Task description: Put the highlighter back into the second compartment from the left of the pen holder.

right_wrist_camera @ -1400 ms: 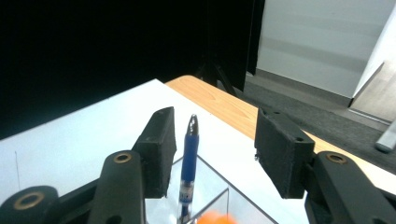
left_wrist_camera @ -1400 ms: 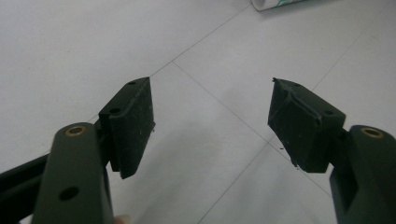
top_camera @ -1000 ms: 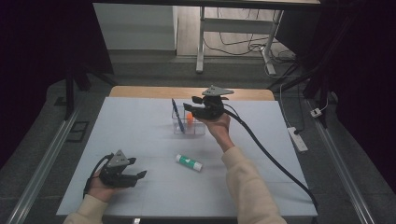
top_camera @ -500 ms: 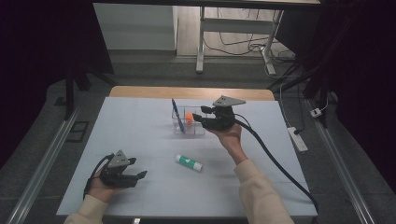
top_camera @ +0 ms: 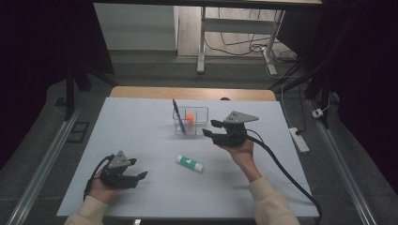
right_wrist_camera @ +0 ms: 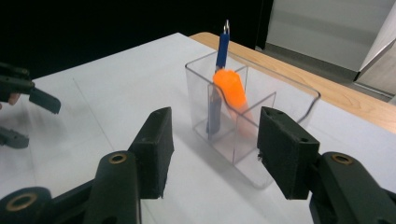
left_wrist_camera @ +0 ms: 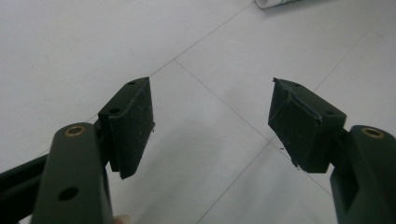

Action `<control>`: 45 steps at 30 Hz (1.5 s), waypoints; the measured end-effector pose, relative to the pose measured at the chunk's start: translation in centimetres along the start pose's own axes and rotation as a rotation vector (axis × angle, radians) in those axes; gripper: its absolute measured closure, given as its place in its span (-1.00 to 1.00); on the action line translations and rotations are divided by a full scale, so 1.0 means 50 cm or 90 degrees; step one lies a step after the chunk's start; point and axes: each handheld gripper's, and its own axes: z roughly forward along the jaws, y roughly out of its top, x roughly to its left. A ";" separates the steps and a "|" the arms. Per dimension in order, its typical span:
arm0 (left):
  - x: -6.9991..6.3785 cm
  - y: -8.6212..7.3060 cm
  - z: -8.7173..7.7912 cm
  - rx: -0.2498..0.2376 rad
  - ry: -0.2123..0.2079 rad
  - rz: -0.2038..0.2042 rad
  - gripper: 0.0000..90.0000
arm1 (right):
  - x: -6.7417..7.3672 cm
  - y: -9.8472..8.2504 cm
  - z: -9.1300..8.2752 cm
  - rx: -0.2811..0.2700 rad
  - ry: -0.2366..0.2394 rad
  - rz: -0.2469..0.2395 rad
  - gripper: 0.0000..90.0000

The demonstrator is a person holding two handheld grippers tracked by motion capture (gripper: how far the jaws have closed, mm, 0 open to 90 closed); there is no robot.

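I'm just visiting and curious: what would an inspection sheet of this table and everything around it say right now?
Surface: white sheet over a wooden table.
Job's things: clear holder with a blue pen and an orange marker upright inside; glue stick lying flat in front, apart from it.
Clutter: nothing seen.
Grippers: left tool open and empty near the front edge; right tool open and empty, beside the holder.
Cables: one trails from each tool; more on the floor.
Surroundings: power strip by the right edge, desk frame behind, dark room.
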 end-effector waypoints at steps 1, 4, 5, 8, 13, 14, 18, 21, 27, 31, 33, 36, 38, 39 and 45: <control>-0.001 0.000 0.000 0.001 0.001 0.001 -0.31 | 0.000 -0.004 -0.005 0.003 0.000 -0.002 -0.01; -0.002 0.000 0.000 0.001 0.001 0.001 -0.31 | 0.000 -0.015 -0.018 0.006 0.003 0.000 -0.01; -0.002 0.000 0.000 0.002 0.002 0.000 -0.31 | 0.000 -0.019 -0.022 0.007 0.002 -0.002 -0.02; -0.002 0.000 0.001 0.005 0.006 0.001 -0.31 | -0.001 -0.030 -0.033 0.012 0.000 -0.005 -0.02; -0.001 0.000 0.000 0.004 0.003 -0.004 -0.31 | -0.002 -0.047 -0.050 0.017 -0.003 -0.010 -0.02; -0.001 0.000 -0.001 0.004 0.002 -0.006 -0.31 | -0.002 -0.050 -0.054 0.017 -0.003 -0.011 -0.02; -0.001 0.000 -0.001 0.004 0.001 -0.007 -0.31 | -0.001 -0.062 -0.070 0.017 -0.001 -0.015 -0.02; -0.001 0.000 -0.001 0.004 0.002 -0.005 -0.31 | 0.000 -0.072 -0.081 0.020 0.000 -0.016 -0.02; 0.000 -0.001 -0.001 0.004 0.002 -0.006 -0.31 | 0.001 -0.093 -0.100 0.032 -0.002 -0.019 -0.03; -0.001 0.000 -0.001 0.004 0.003 -0.004 -0.31 | -0.001 -0.109 -0.117 0.034 0.001 -0.022 -0.03; -0.001 0.000 -0.001 0.005 0.003 -0.004 -0.31 | -0.001 -0.118 -0.126 0.036 0.003 -0.023 -0.04; -0.002 0.000 -0.001 0.005 0.004 -0.003 -0.31 | -0.003 -0.130 -0.143 0.037 0.004 -0.020 -0.04; -0.002 0.000 0.000 0.006 0.004 -0.003 -0.31 | -0.004 -0.138 -0.154 0.038 -0.002 -0.017 -0.04; -0.002 0.000 0.000 0.006 0.004 -0.003 -0.31 | -0.005 -0.142 -0.159 0.038 -0.005 -0.015 -0.04; -0.002 0.000 -0.001 0.005 0.004 -0.003 -0.31 | -0.001 -0.164 -0.184 0.048 -0.021 -0.019 -0.04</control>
